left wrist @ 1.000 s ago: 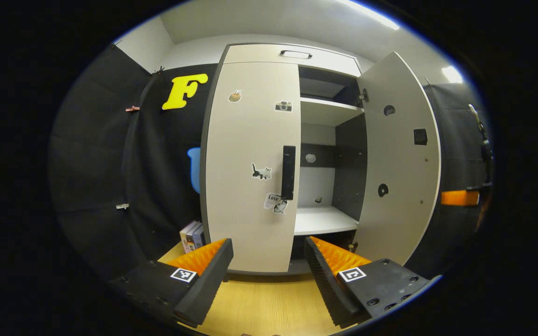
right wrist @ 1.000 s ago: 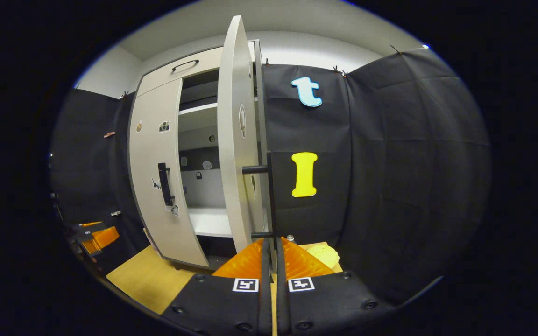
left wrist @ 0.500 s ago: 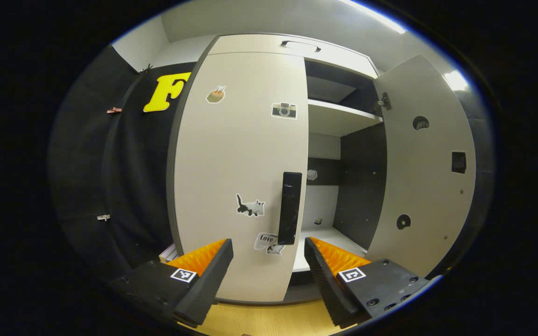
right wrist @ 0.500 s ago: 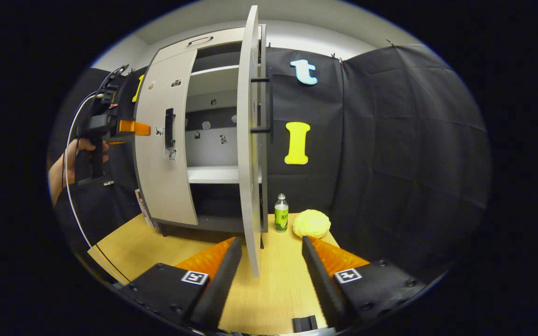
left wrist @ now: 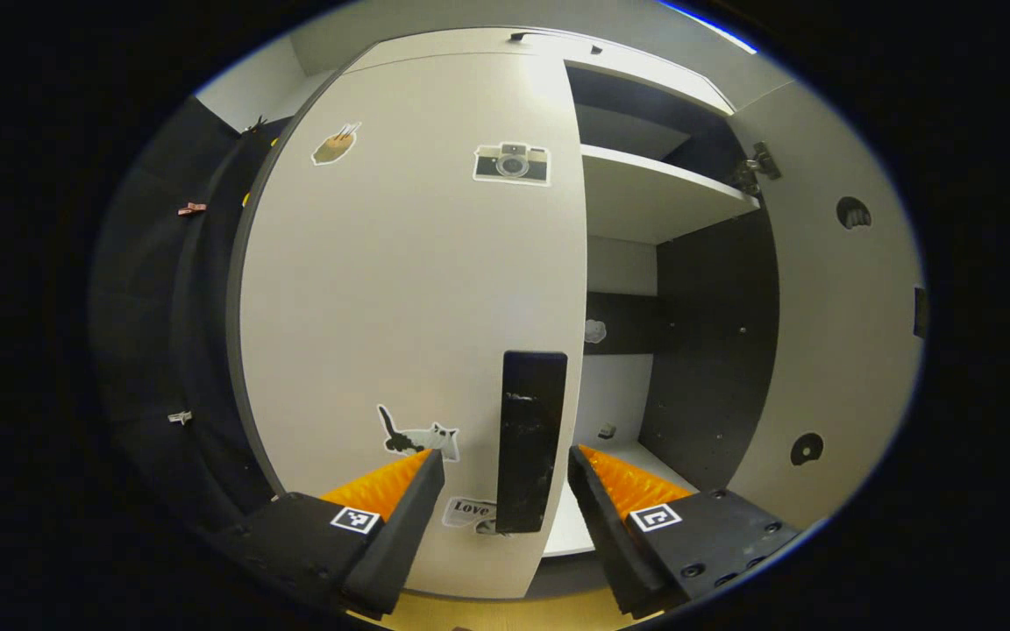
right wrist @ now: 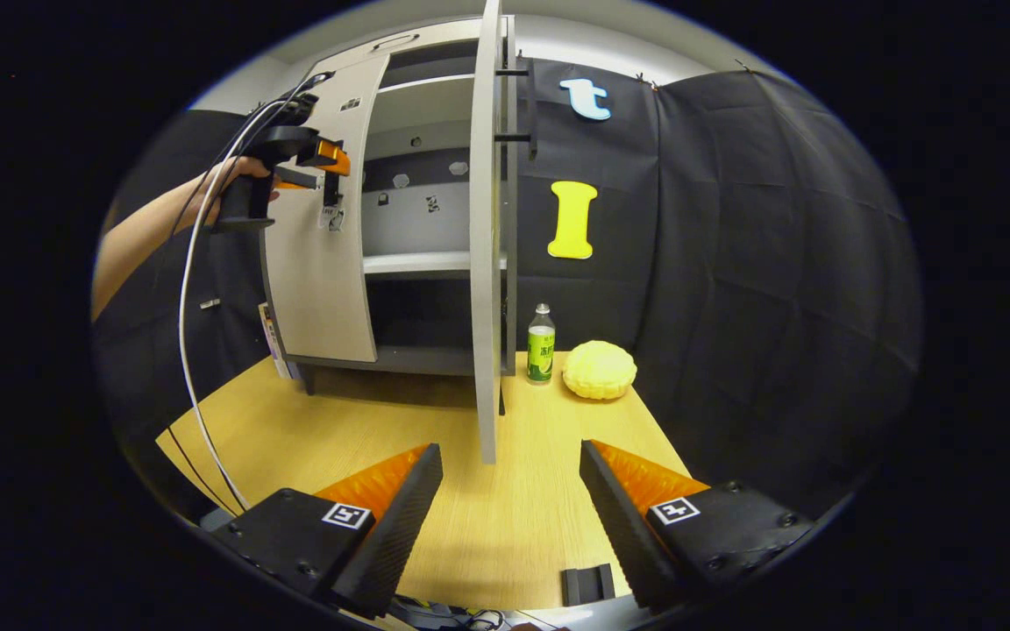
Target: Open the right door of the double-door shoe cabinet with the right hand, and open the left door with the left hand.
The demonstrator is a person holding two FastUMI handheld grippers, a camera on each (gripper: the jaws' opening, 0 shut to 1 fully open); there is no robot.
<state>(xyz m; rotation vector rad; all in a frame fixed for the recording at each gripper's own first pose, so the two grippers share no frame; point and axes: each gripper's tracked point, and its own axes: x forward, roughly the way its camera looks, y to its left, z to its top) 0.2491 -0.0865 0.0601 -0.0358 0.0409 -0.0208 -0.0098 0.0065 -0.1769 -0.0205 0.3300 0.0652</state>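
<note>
1. Our left gripper (left wrist: 503,491) is spread wide at bottom centre of the left gripper view, its fingers either side of the black handle (left wrist: 529,438), ready to close on it.
2. That handle sits on the left door (left wrist: 408,289), which is shut and fills the middle of the frame.
3. Our right gripper (right wrist: 512,499), released and empty, hangs low over the table (right wrist: 365,429).
4. The right door (right wrist: 489,237) stands swung out, edge-on at centre of the right gripper view, so we judge that half done.

Cloth-walled booth around a pale wooden table

Black cloth (right wrist: 733,263) hangs in creased panels on the far and right sides, pinned with small clips (left wrist: 191,209). Above it runs a plain white wall (right wrist: 610,61) and ceiling. The light wooden table (right wrist: 365,438) fills the near ground.
</note>
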